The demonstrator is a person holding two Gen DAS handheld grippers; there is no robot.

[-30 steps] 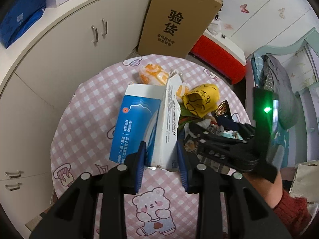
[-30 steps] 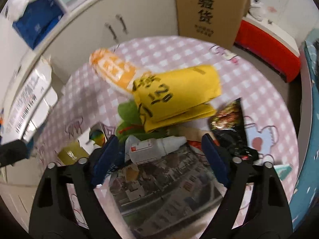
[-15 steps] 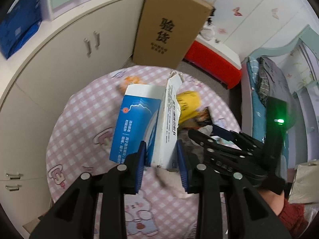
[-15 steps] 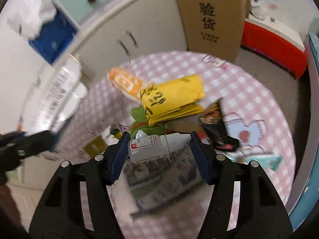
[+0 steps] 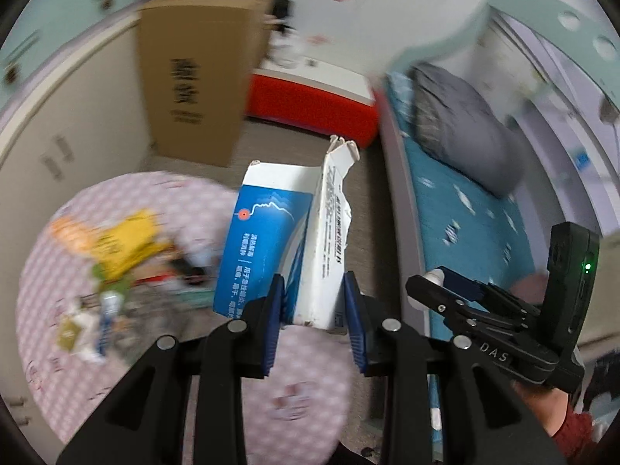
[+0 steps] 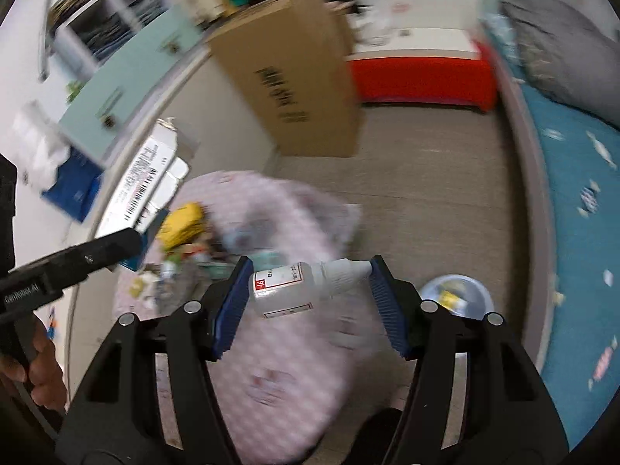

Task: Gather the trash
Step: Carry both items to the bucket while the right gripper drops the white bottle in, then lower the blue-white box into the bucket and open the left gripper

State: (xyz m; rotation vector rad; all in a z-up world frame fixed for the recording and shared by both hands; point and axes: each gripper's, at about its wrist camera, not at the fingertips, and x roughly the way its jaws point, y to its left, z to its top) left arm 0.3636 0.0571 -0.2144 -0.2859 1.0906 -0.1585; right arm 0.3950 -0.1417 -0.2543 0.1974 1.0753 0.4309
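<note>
Both of your views are smeared by motion, so most of what lies beyond the jaws is hard to read. Nearest you in the left wrist view, your left gripper (image 5: 316,319) is clamped on the lower end of a blue and white carton (image 5: 285,255): the blue pads press its two sides, and its torn white flaps stick up at the far end. The print on it is too blurred to read. In the right wrist view, your right gripper (image 6: 310,302) grasps a small clear plastic bottle (image 6: 300,285) lying crosswise between the pads, base against the left pad, white nozzle tip against the right one. Those jaws have just been closing, and the bottle sits between them. Its label shows red marks, but the text is too small to make out.

Below both grippers is the round table (image 6: 279,379) with its pink checked cloth. The trash left on it (image 5: 116,255) is a blur of yellow, green and white scraps, none clear enough to name. On the floor beside the table a pale round bin (image 6: 457,296) shows, partly hidden behind the right finger. Farther off stand a tall cardboard box (image 6: 294,77), a red bench (image 6: 422,75) and a bed with a blue cover (image 5: 476,232).
</note>
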